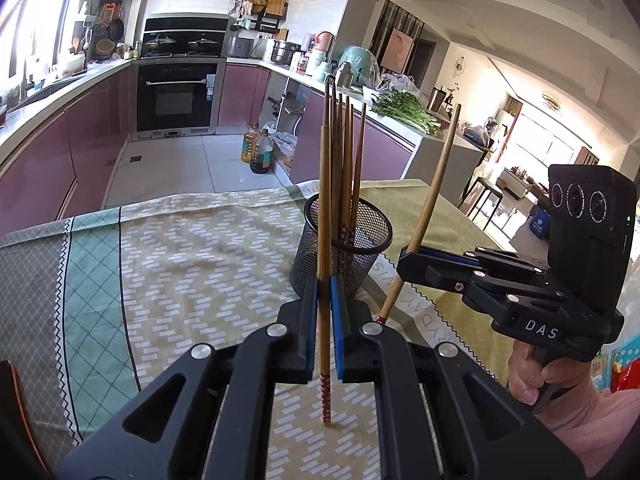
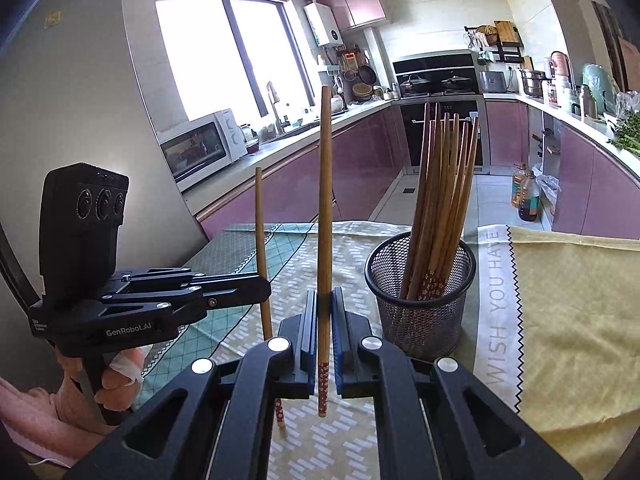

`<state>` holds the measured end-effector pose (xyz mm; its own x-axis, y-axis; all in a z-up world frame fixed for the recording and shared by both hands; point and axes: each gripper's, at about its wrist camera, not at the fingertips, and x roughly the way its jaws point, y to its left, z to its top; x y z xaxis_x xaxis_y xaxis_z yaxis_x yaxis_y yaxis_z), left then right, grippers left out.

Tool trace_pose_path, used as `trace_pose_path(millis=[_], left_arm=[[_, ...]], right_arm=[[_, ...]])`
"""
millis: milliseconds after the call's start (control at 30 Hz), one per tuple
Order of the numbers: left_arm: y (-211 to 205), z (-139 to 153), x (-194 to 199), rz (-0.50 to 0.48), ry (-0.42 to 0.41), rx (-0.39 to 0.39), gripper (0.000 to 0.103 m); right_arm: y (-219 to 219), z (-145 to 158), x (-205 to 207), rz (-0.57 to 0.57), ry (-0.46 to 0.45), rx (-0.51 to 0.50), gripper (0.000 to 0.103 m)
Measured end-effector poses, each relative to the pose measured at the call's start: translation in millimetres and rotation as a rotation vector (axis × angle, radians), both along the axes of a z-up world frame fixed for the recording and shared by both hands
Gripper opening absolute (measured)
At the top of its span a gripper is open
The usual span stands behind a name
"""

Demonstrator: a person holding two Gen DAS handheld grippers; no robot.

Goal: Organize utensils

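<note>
i have one chopstick pinched upright in each gripper: the left gripper is closed on the left chopstick, and the right gripper is closed on the right chopstick, which leans a little when seen from the left wrist view. both sticks carry their patterned red ends downward, hanging just above the tablecloth, so neither is resting on anything. the mesh holder stands on the cloth just ahead of both grippers, already holding a bundle of chopsticks that leans toward its far side, patterned ends down. my read is that the step in hand is carrying these two into the holder. to do it well i would raise each stick until its lower tip clears the wire rim, bring it over the open near side of the cup where the bundle leaves room, and lower it straight before releasing. going one hand at a time seems wise, since the two grippers sit close and could knock each other or tip the light holder.
</note>
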<state>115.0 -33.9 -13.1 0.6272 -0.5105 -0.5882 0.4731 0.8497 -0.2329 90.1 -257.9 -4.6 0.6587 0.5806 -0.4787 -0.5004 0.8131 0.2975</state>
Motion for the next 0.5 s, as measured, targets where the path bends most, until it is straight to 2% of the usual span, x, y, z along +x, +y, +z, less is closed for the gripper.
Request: trace_pose_path(millis=[500], left_arm=[[-1.2,4.4,2.9,-0.002,-0.019,0.006,0.007]], right_arm=[[-2.7,6.0,1.6,-0.013,-0.017,0.003,0.006]])
